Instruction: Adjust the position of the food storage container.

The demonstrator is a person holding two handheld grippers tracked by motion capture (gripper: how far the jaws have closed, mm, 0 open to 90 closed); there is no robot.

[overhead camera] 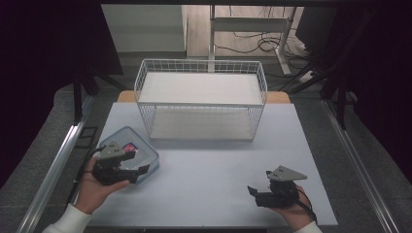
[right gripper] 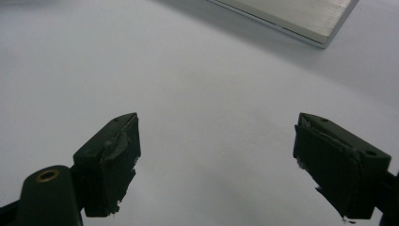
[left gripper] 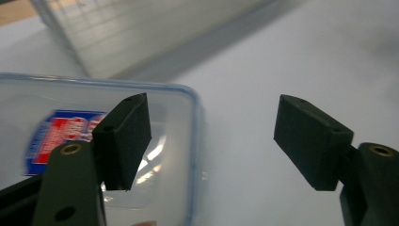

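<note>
Left hand-held gripper (overhead camera: 138, 171) hovers released over the clear lidded container (overhead camera: 145, 150) at the worktop (overhead camera: 218, 165) left edge – jaws straddling its rim, prob. to grab it – right hand-held gripper (overhead camera: 257, 190) idle, also released.

Dim surroundings, blurred close-up views

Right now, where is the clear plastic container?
In the high view the clear plastic container lies at the table's left edge, under the left hand-held gripper, near the wire shelf.
</note>
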